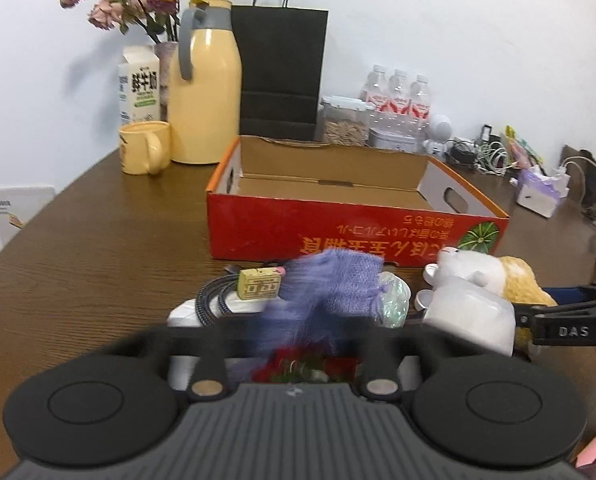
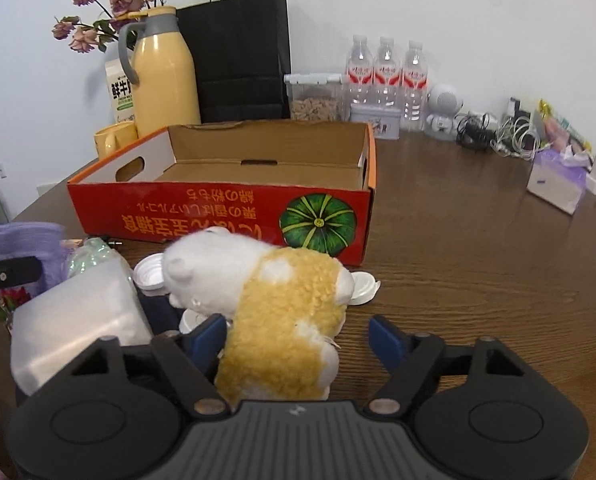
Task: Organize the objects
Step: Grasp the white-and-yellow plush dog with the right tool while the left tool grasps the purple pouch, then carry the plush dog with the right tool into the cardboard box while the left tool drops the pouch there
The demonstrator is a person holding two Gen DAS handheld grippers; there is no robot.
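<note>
- the left hand-held gripper (image 1: 298,344) is closed on the purple knit cloth (image 1: 330,284) above the pile near the counter's (image 1: 97,240) front edge; trailing cloth could drag the small yellow block (image 1: 258,285).
- the right hand-held gripper (image 2: 298,340) stands apart around the plush toy (image 2: 281,312), not pinching yet; a shallow bite could slip before the empty red box (image 2: 225,216).

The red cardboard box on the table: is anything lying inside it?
No, the red cardboard box shows only its bare brown floor in the right wrist view.
</note>
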